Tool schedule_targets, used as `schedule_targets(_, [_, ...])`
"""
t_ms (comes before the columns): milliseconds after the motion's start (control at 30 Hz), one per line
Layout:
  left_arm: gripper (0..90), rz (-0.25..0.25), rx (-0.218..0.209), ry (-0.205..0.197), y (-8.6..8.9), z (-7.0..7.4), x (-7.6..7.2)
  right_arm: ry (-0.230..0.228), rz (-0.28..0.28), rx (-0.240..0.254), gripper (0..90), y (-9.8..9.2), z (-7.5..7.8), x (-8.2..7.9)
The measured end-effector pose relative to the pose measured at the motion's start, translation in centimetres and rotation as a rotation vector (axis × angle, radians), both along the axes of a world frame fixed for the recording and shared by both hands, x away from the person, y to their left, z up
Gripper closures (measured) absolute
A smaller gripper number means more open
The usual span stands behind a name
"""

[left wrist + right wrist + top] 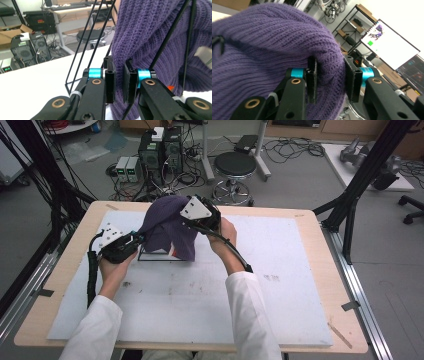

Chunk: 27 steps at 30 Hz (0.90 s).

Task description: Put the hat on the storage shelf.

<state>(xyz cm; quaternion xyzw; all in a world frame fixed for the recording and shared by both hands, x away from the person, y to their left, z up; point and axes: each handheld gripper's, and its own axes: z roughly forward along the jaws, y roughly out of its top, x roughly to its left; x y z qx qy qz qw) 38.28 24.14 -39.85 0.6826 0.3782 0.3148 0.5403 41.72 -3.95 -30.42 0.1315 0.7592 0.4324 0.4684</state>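
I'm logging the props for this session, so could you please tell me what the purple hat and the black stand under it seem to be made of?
The purple hat looks like knitted yarn, likely wool or acrylic: ribbed rows of stitches, matte and slightly fuzzy. The black stand appears to be thin metal wire with a dark coating: straight, slender rods bent at sharp corners, though painted plastic cannot be ruled out.

right gripper (330, 77) black jaws pinch fold of purple ribbed knit beanie (269, 42). bright white monitor screen (390, 45) behind at right, dark metal shelving rack (352, 22) beyond it.
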Motion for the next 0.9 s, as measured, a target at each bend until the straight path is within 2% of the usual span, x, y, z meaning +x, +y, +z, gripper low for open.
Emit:
schedule_targets(100, [83.3,0.031,0.029,0.018,0.6,-0.2,0.1,0.024,0.024,0.005,67.7,0.2,0.0,-0.2])
schedule_targets(300, [83.3,0.053,0.015,0.058,2.0,-1.7,-0.1,0.051,0.086,-0.005,65.4,1.1,-0.2,-0.7])
schedule_targets(433, [83.2,0.062,0.012,0.077,2.3,-2.0,-0.1,0.054,0.107,-0.02,65.6,1.9,-0.5,-1.0])
schedule_targets(733, [82.8,0.057,0.001,0.088,2.5,-2.2,-0.1,0.063,0.12,-0.015,65.0,2.0,-0.5,-1.2])
schedule_targets(900, [81.9,0.048,-0.006,0.07,2.3,-2.0,-0.3,0.074,0.122,-0.006,63.6,2.0,-0.5,-1.1])
